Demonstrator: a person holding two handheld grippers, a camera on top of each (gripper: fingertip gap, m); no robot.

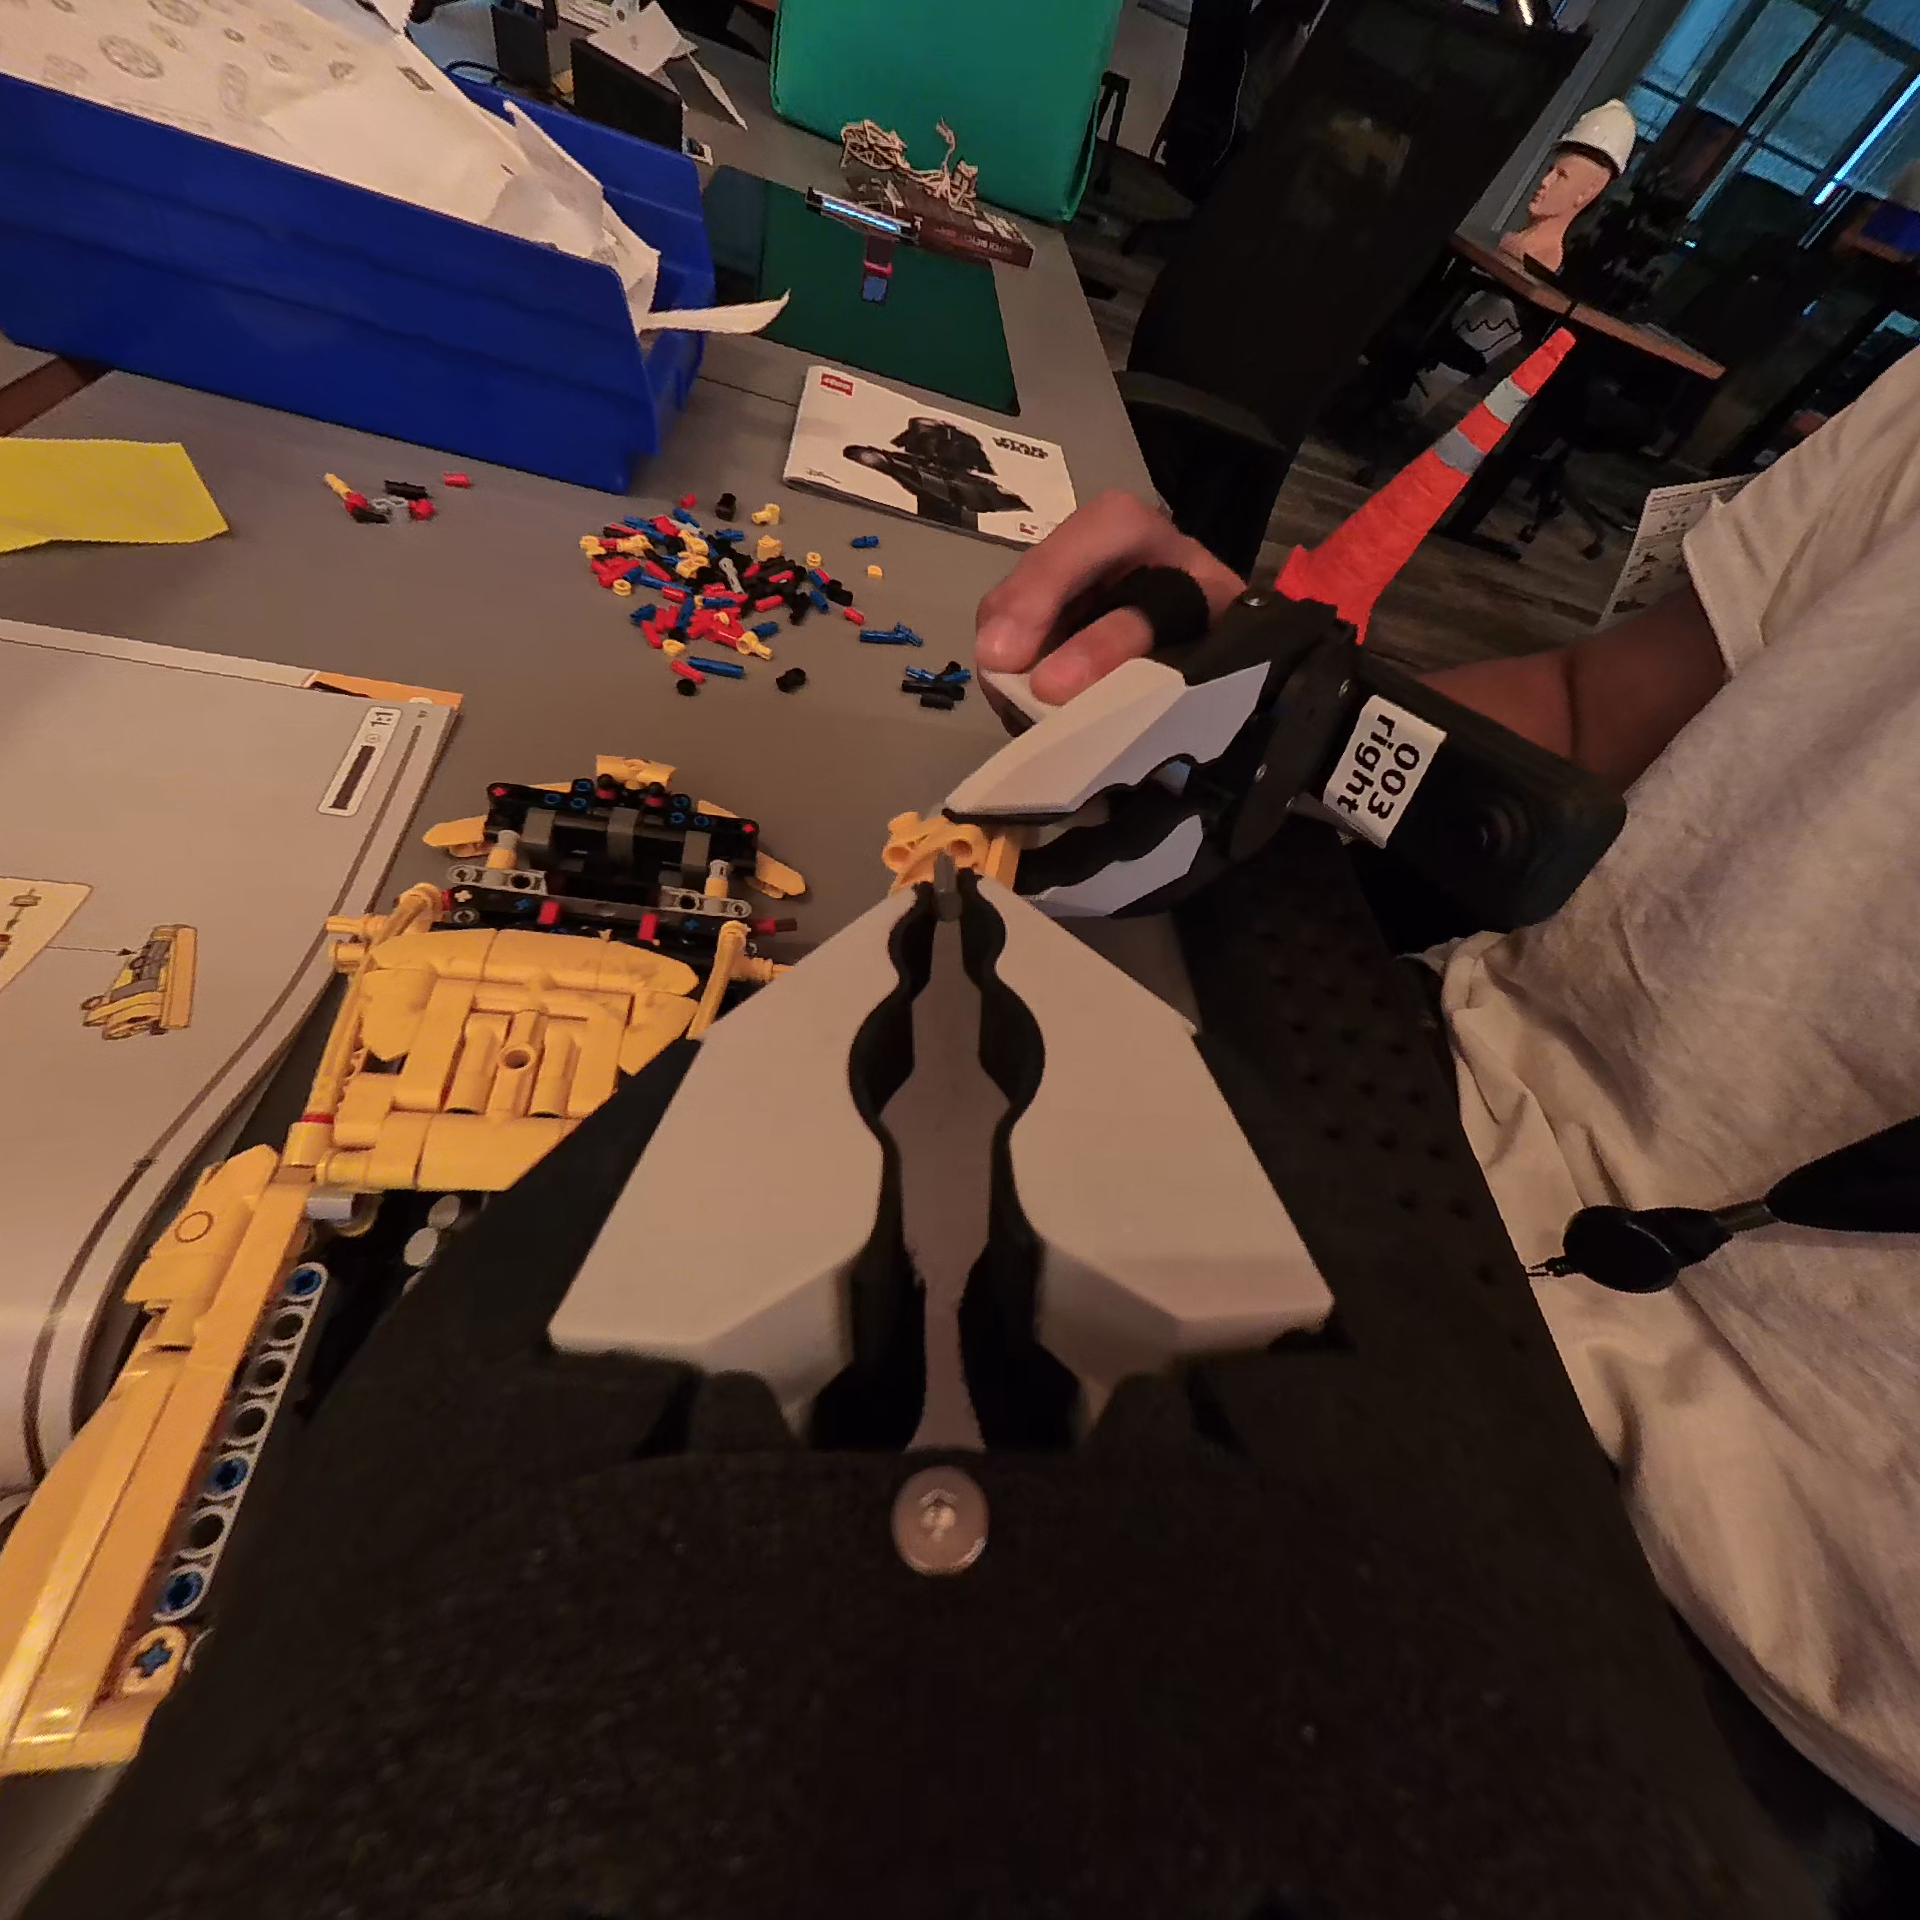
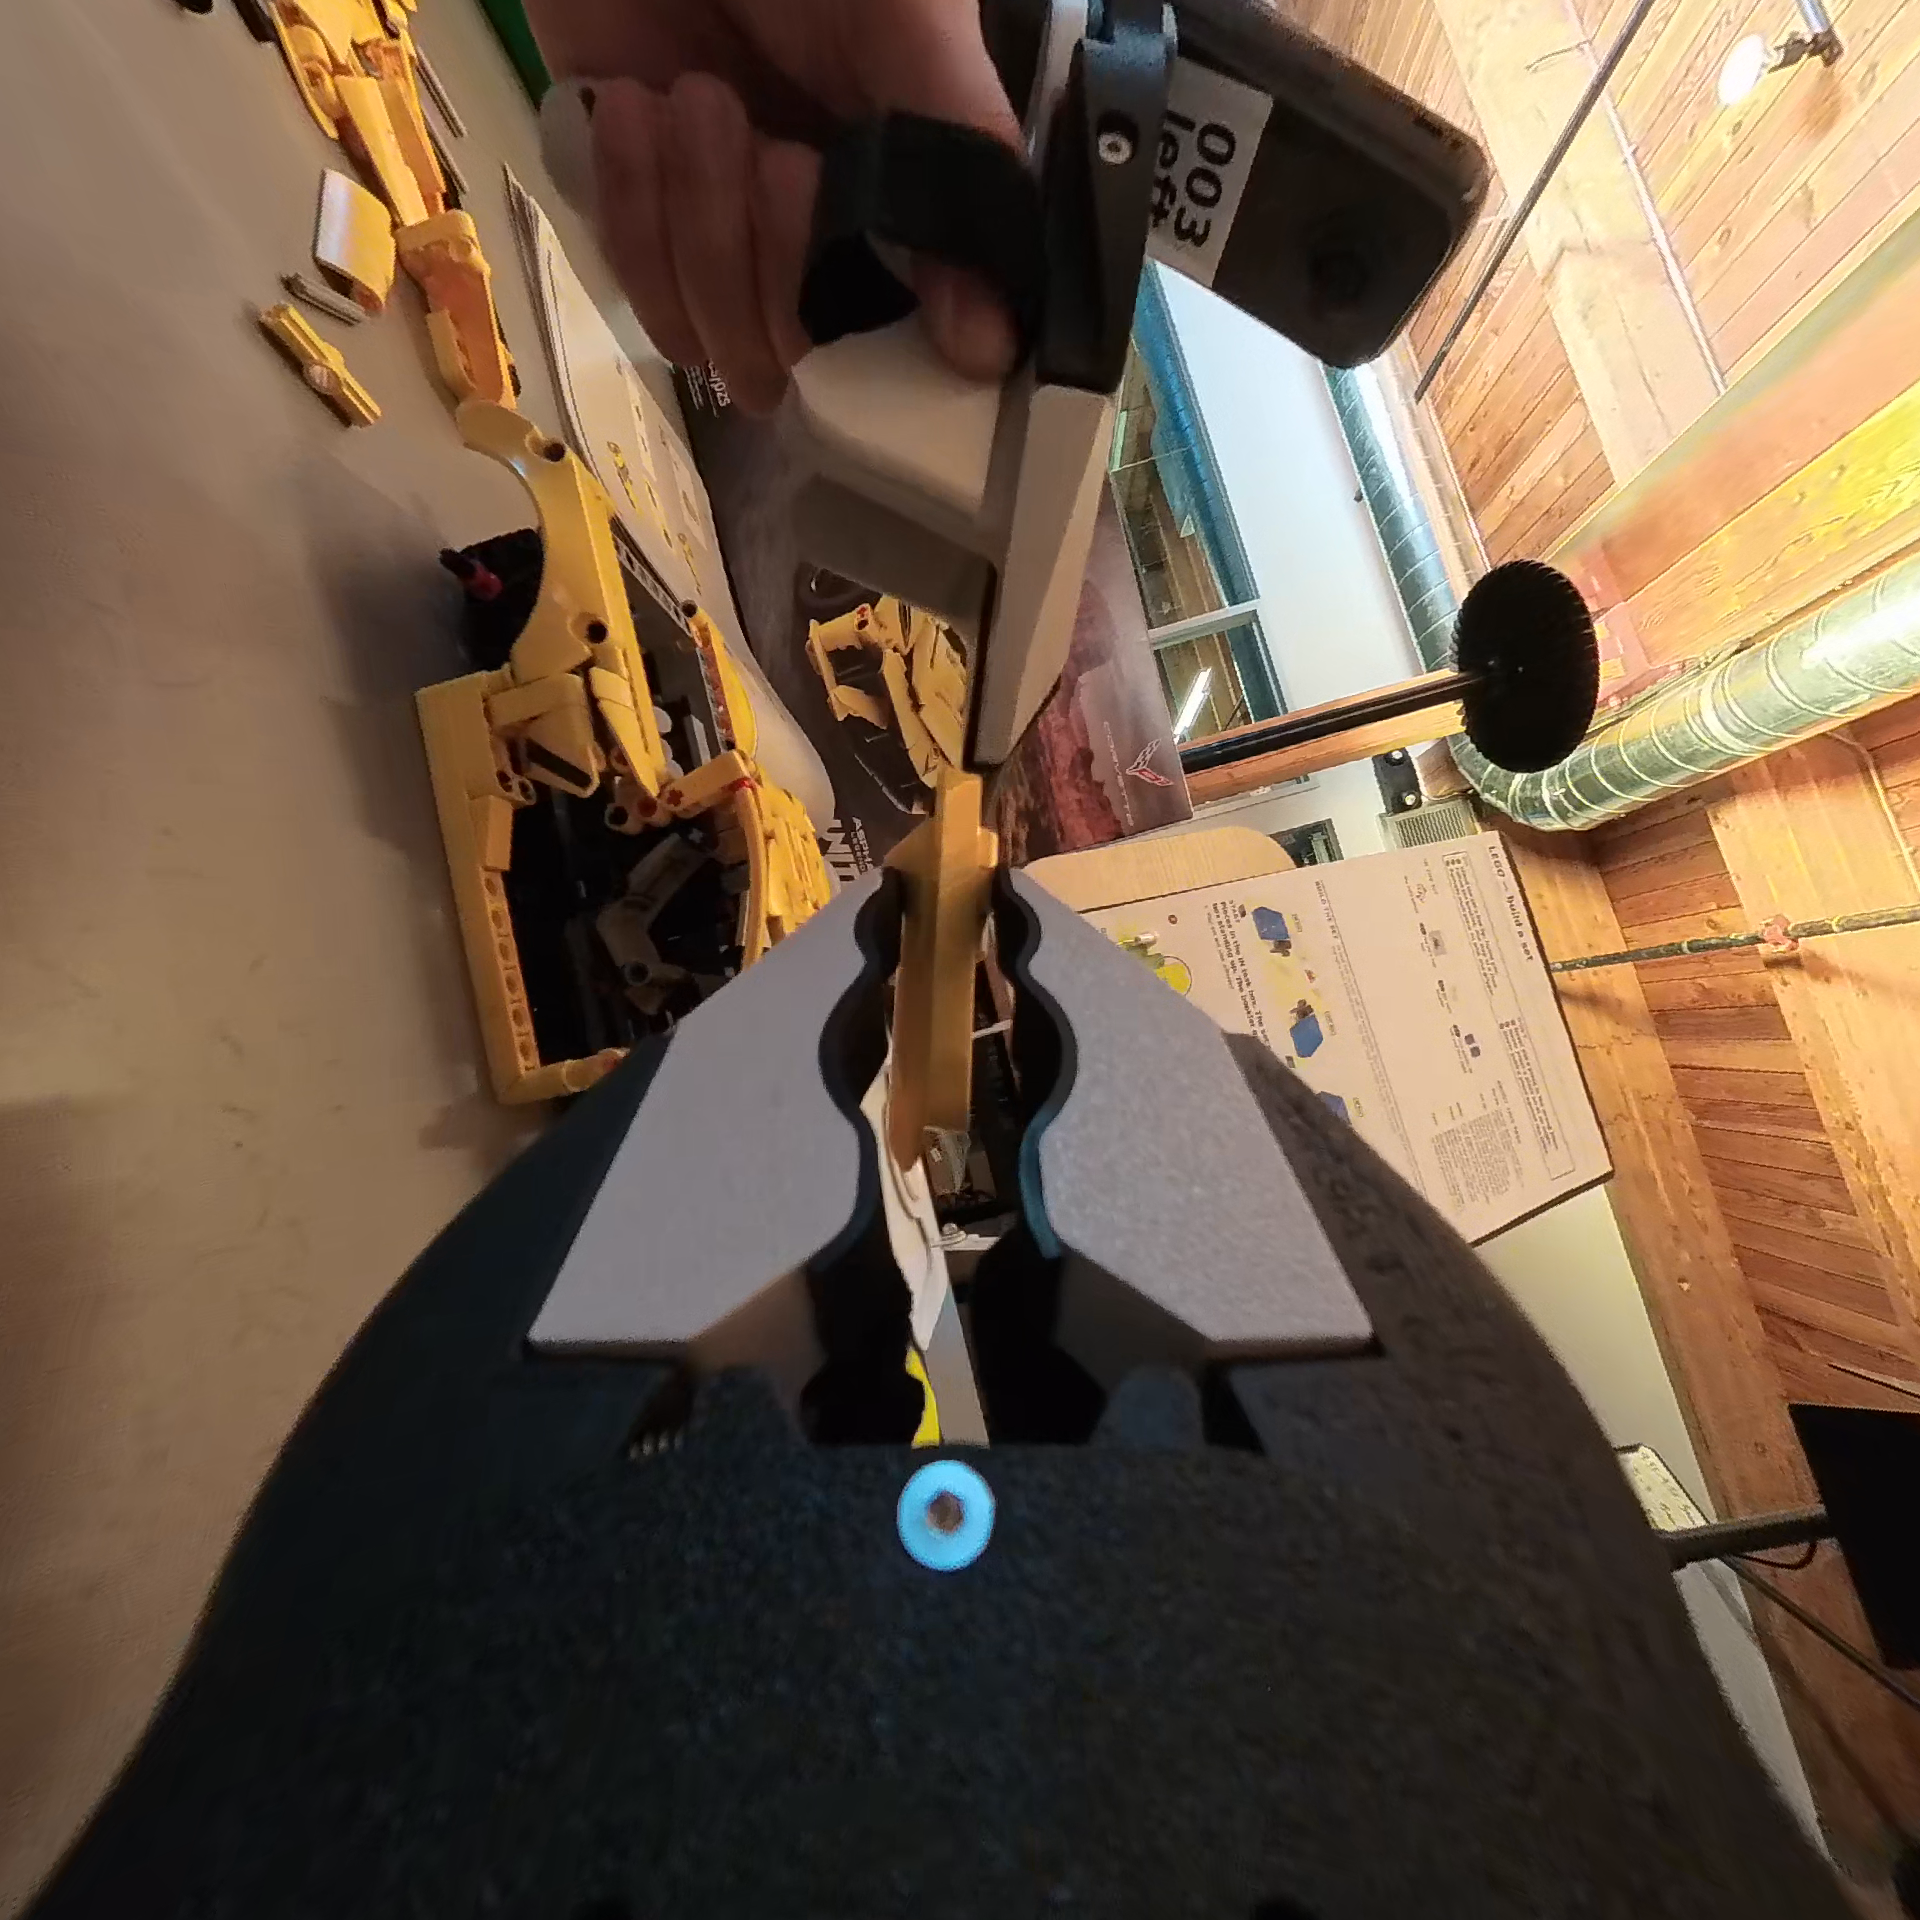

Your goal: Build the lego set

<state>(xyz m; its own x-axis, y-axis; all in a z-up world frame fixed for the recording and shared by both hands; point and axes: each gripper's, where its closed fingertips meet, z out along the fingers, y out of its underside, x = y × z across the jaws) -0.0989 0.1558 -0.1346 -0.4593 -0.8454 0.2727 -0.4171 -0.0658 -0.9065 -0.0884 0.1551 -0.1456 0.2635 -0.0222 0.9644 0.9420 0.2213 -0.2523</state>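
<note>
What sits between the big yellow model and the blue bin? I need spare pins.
In the left wrist view, a pile of small coloured pins lies on the grey table between the yellow model and blue bin.

Glossy yellow plastic model (image 1: 499, 1049) on matt grey table (image 1: 540, 644)

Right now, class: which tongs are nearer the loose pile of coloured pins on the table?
Right. The right tongs hang just beside the pile of coloured pins, clamping a yellow piece. The left tongs are slightly farther back, pinching a thin grey pin.

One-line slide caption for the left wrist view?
Left gripper pinches a grey pin into the yellow piece held by the right gripper.
</note>
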